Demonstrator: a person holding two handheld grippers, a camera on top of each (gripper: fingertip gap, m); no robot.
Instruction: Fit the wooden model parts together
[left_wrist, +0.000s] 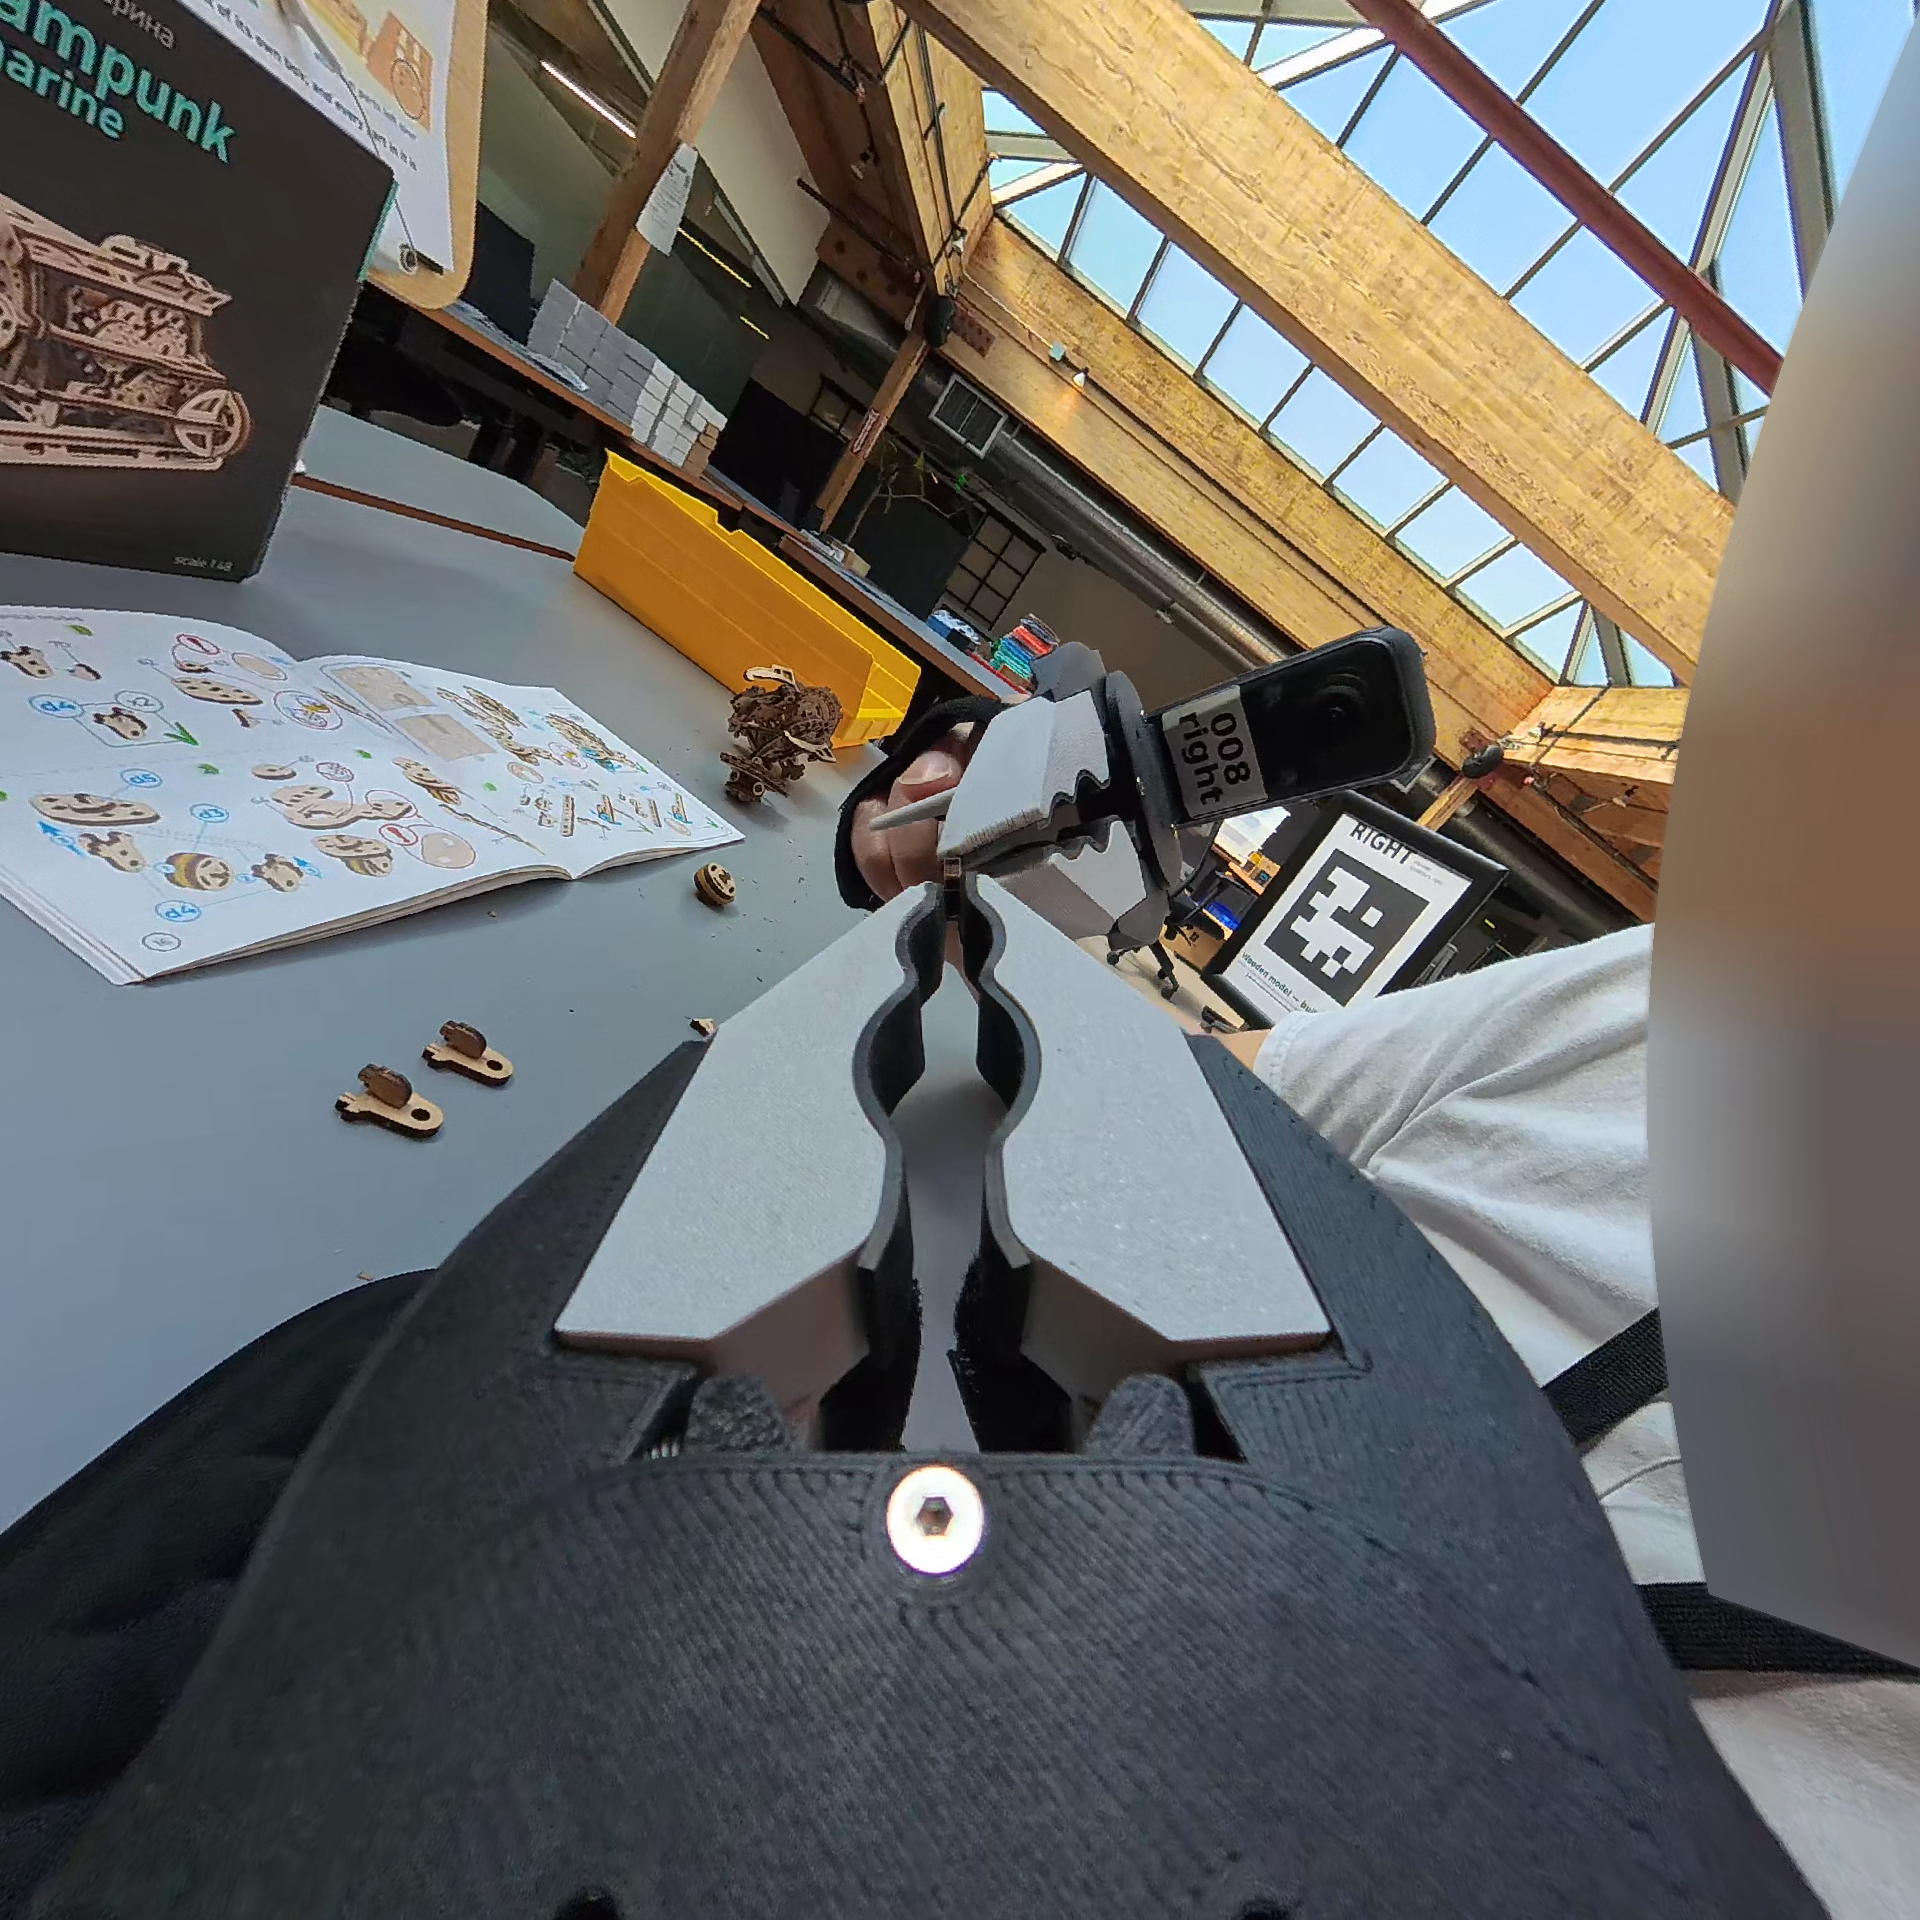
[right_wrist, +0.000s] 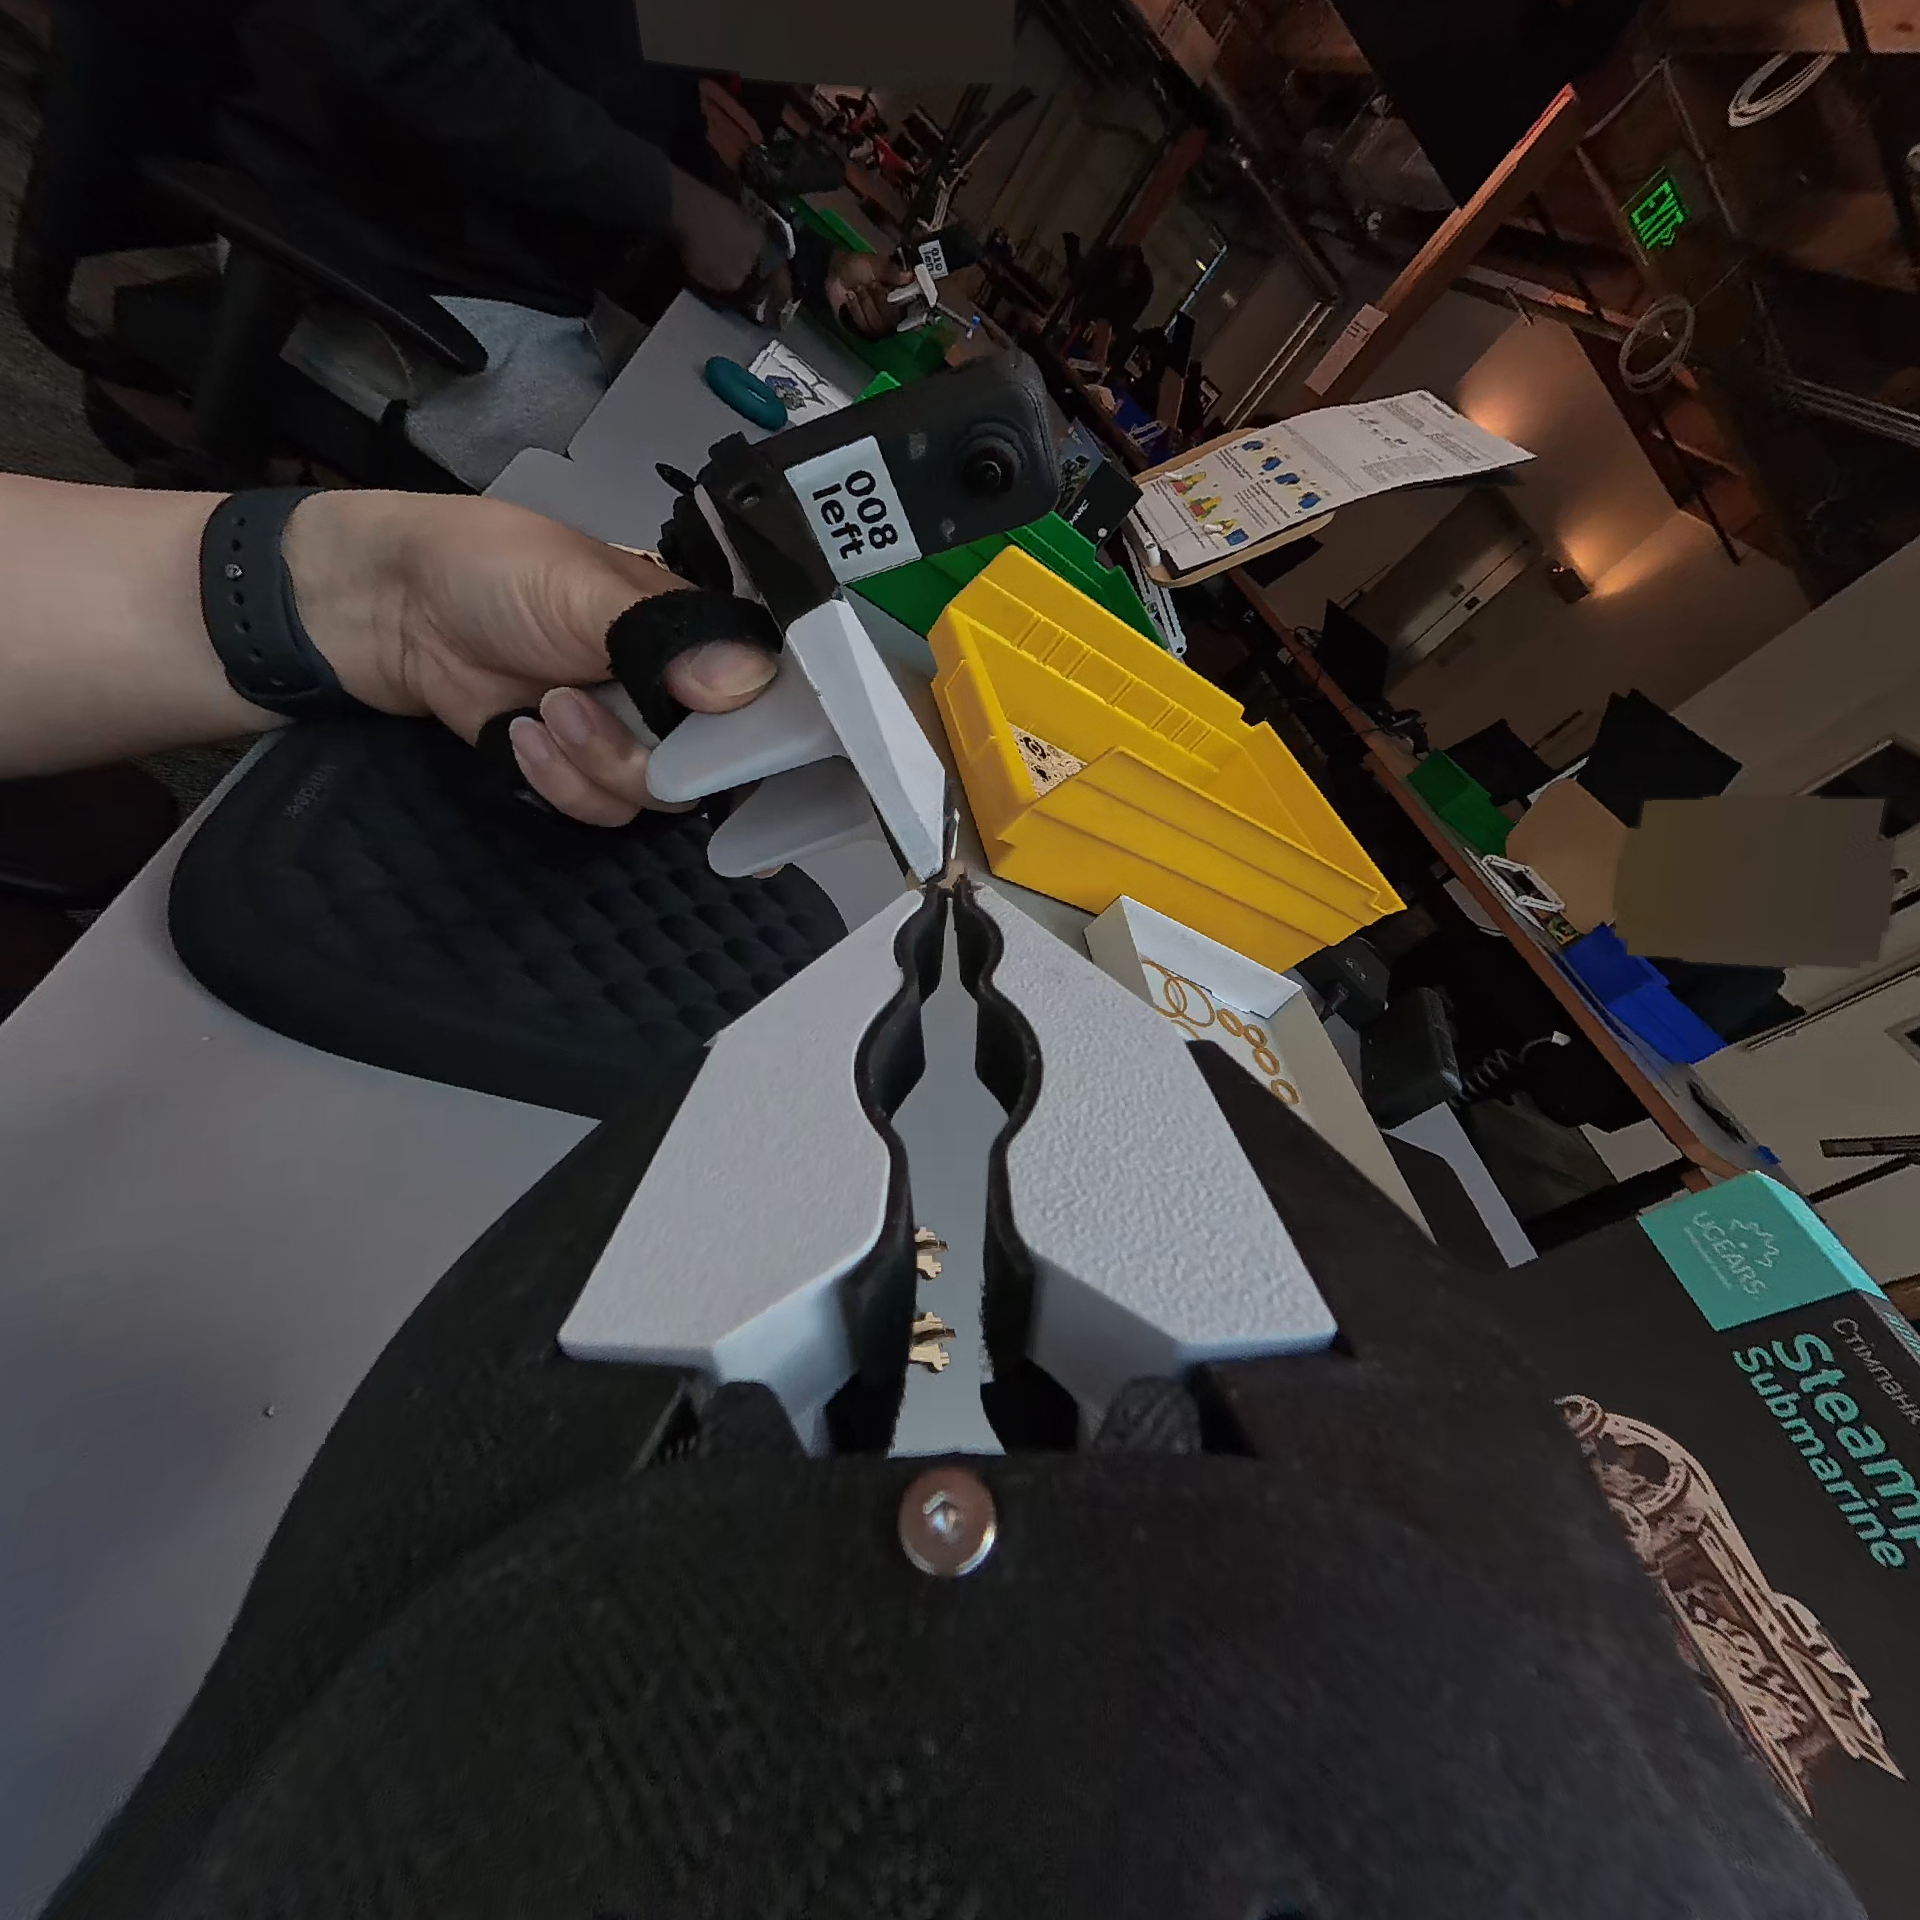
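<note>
My left gripper (left_wrist: 951, 906) is shut on a small thin wooden part (left_wrist: 951, 881), held above the grey table (left_wrist: 582, 966). My right gripper (left_wrist: 954, 857) meets it tip to tip from above. In the right wrist view my right gripper (right_wrist: 948, 896) is shut on a small wooden part (right_wrist: 948, 879), with the left gripper (right_wrist: 933, 860) touching the same spot. How the held pieces join is hidden by the fingertips. Two flat wooden parts (left_wrist: 468, 1051) (left_wrist: 390, 1101), a round part (left_wrist: 715, 884) and a partly built wooden model (left_wrist: 779, 738) lie on the table.
An open instruction booklet (left_wrist: 312, 779) and the dark kit box (left_wrist: 156, 312) sit at the left. A yellow bin (right_wrist: 1143, 779) stands behind the grippers. A black mat (right_wrist: 468, 914) and a small white box with a ring sheet (right_wrist: 1195, 997) lie nearby. Both grippers' tips are close together, under 4 cm apart.
</note>
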